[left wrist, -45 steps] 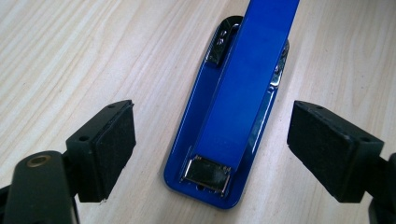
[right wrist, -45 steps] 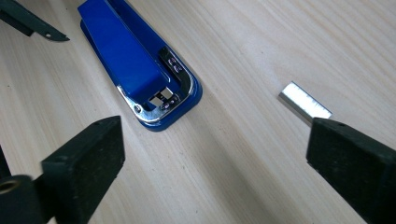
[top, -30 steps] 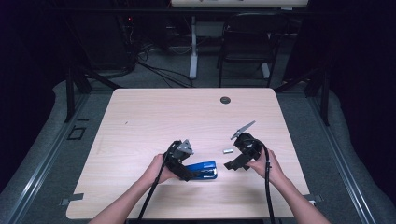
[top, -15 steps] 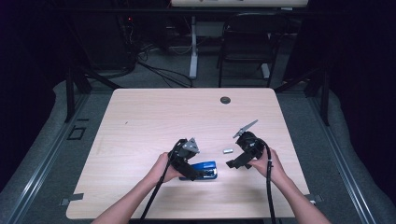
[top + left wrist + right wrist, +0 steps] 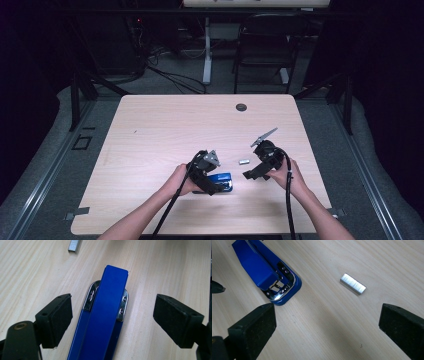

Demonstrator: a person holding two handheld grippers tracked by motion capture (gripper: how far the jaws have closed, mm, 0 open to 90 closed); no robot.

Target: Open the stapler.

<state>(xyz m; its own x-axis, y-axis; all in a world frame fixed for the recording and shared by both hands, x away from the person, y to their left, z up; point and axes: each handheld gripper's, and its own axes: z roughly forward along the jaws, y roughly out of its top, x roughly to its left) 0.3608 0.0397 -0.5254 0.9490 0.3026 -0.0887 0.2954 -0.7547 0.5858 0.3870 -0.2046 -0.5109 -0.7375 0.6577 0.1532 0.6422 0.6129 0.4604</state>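
A blue stapler (image 5: 224,182) lies flat on the wooden table (image 5: 160,125) near the front edge. My left gripper (image 5: 216,186) straddles the stapler (image 5: 107,315). Its jaws have just been closing a little, but both pads (image 5: 57,317) still stand clear of the stapler's sides. A short silver strip of staples (image 5: 244,161) lies on the table to the stapler's right. My right gripper (image 5: 251,174) hovers open just right of it. In the right gripper view, the staple strip (image 5: 352,284) and the stapler's metal nose (image 5: 279,287) lie ahead of the wide jaws (image 5: 327,332).
A small dark grommet (image 5: 241,107) sits in the table near its far edge. Beyond the table stand a black chair (image 5: 265,45), desk legs and cables on the floor. The person's forearms come in over the front edge.
My left gripper has shifted slightly right along the stapler. The right gripper, the stapler and the staple strip have stayed put.
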